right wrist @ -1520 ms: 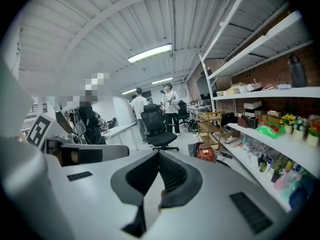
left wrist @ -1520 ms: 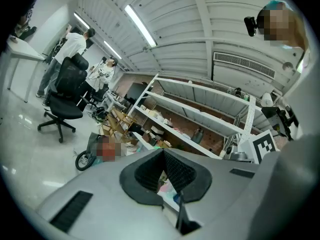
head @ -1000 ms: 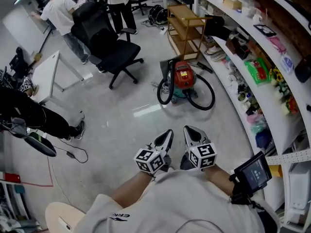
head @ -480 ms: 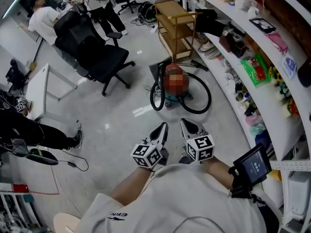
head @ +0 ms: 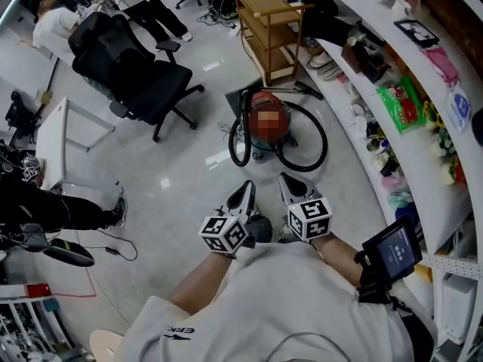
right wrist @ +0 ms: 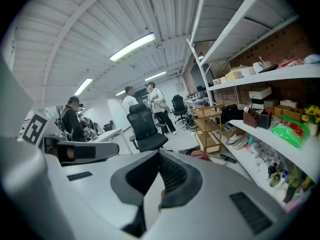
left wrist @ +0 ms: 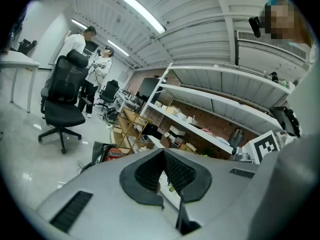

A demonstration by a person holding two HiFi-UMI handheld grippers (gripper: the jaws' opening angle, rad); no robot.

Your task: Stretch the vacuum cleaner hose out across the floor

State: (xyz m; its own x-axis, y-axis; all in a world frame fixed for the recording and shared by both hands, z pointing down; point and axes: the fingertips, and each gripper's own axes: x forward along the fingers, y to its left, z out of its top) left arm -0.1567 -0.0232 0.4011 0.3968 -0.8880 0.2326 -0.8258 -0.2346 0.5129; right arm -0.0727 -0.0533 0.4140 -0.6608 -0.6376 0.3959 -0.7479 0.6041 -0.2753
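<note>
**A:** So, how far along is it?

**B:** Not begun, by my read. The hose lies in black loops close around the vacuum. None of it is run out.

**A:** Where's that, exactly?

**B:** On the floor, at the foot of the long shelves and just in front of the wooden rack. One loop lies at the vacuum's left side. A bigger one curls round its right side and front.

**A:** And the tools?

**B:** The left hand-held gripper has its jaws clenched, pads together, with nothing between them. The right hand-held gripper is the same, clenched on nothing. They are held side by side in front of the person, both aimed toward the vacuum. They are near it but apart from it, with bare floor between. Neither touches the hose.

**A:** What's left, then?

**B:** All of it, I'd judge:
- close in on the hose
- open a jaw pair and take hold near an end
- draw the loops out straight over open floor

**A:** Room for that?

**B:** Some. The floor is open toward the left, though the chair stands out there.

**A:** Which end is free?

**B:** Can't tell from here. The loops overlap and the vacuum's body hides where they join.
</note>
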